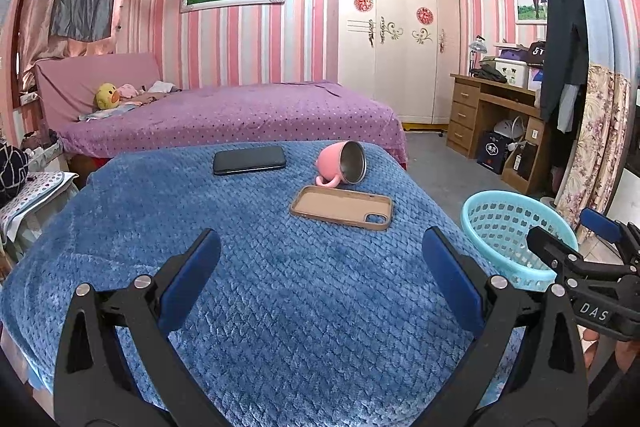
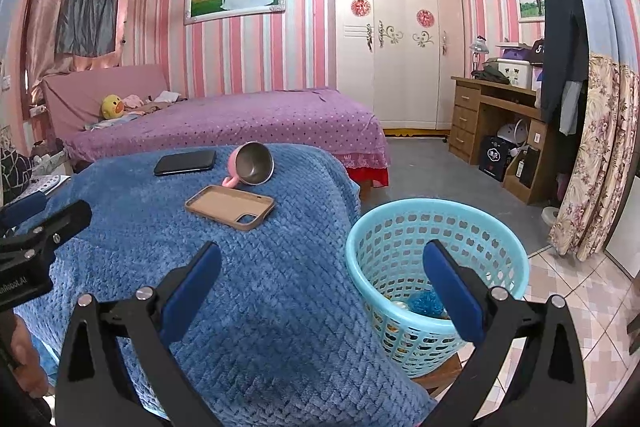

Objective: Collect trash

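Note:
A light-blue plastic basket (image 2: 434,205) stands on the floor to the right of the blue-blanketed surface (image 2: 260,315). It holds trash, including a blue scrunched item (image 2: 426,301). My right gripper (image 2: 322,259) is open and holds nothing, with one finger over the blanket's edge and the other over the basket. In the left wrist view my left gripper (image 1: 322,247) hovers open over the blanket (image 1: 280,315), with nothing between its fingers. The basket (image 1: 505,195) shows at its right, behind the right gripper (image 1: 568,231).
On the blanket lie a black phone (image 1: 249,159), a pink cup (image 1: 342,163) tipped on its side and a tan phone case (image 1: 342,207). A purple bed (image 1: 240,115) lies beyond, with a wardrobe (image 1: 400,39) and a wooden desk (image 1: 492,123) at the right. Tiled floor surrounds the basket.

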`<move>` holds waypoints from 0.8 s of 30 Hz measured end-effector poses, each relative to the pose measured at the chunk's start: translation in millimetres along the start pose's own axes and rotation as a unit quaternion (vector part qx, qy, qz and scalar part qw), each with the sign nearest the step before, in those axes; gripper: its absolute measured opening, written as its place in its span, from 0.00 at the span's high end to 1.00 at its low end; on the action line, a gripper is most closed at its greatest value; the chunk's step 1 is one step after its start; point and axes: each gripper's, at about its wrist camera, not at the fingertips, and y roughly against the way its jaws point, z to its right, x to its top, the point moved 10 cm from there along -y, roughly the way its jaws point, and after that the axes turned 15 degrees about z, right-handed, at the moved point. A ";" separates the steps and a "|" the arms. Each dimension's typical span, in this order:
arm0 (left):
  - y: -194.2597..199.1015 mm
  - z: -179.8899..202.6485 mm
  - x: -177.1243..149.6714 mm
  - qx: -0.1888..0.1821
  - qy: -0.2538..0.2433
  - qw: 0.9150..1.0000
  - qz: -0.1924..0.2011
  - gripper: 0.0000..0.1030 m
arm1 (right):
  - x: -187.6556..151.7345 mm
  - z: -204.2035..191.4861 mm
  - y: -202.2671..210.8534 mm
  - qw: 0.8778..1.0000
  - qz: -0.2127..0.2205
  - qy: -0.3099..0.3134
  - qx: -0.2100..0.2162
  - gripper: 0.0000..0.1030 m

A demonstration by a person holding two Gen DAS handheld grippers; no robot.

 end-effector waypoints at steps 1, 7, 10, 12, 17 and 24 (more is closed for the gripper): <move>0.0 0.2 0.1 -0.001 0.000 1.000 0.000 0.05 | -1.0 0.1 -0.1 1.000 -0.001 0.000 0.000 0.04; 0.5 1.9 0.7 -0.001 -0.004 1.000 0.005 0.05 | -1.8 1.5 0.5 1.000 -0.001 -0.003 -0.002 0.04; 0.5 3.0 -1.0 -0.001 -0.002 1.000 0.003 0.05 | -2.2 1.9 0.6 1.000 -0.001 -0.001 -0.002 0.04; 1.0 2.9 -1.3 -0.001 -0.003 1.000 0.004 0.05 | -2.1 1.9 0.4 1.000 -0.001 -0.001 -0.002 0.04; 1.9 1.9 -2.5 0.000 -0.006 1.000 0.005 0.05 | -2.2 2.4 0.3 1.000 -0.001 -0.001 -0.003 0.04; 1.8 0.2 -3.1 0.001 -0.004 1.000 0.005 0.05 | -2.5 2.2 1.8 1.000 0.001 0.004 -0.006 0.04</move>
